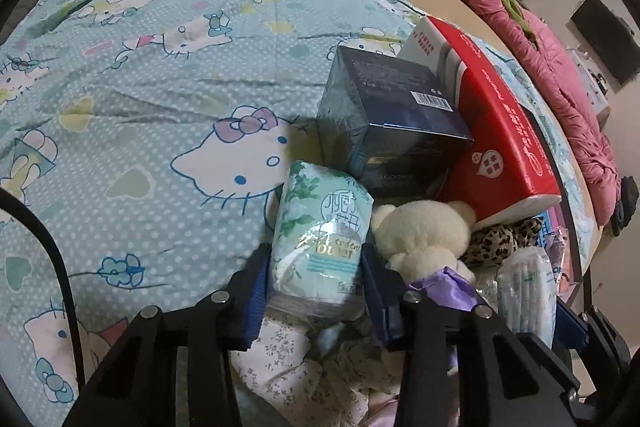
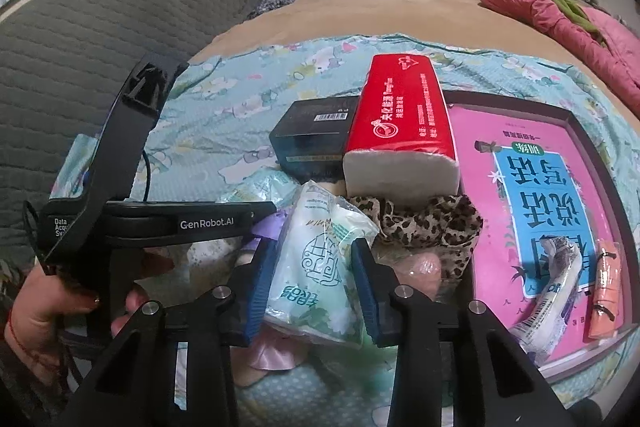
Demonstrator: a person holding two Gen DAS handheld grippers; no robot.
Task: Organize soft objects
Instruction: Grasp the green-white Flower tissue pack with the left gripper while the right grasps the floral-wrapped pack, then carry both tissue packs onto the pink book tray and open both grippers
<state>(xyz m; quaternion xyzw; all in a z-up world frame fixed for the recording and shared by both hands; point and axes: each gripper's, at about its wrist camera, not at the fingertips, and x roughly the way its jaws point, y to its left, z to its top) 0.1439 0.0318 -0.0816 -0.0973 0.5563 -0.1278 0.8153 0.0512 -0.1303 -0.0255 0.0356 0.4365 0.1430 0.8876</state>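
A green flower-printed tissue pack (image 1: 324, 227) stands upright between the blue pads of my left gripper (image 1: 316, 267), which press on both its sides. My right gripper (image 2: 314, 267) is shut on a white and green tissue packet (image 2: 316, 227), pinched at its middle. Both lie in a pile with a white plush bear (image 1: 420, 231), a leopard-print cloth (image 2: 432, 223) and a purple plastic scrap (image 1: 448, 283). In the right wrist view the left gripper's black body (image 2: 120, 187) and the hand (image 2: 44, 299) holding it are at the left.
A red tissue brick (image 2: 400, 115) and a dark box (image 2: 312, 139) lie behind the pile on the cartoon-cat sheet (image 1: 140, 87). A pink book in a dark frame (image 2: 540, 167) lies to the right, small packets on it. A pink quilt (image 1: 560, 75) sits far right.
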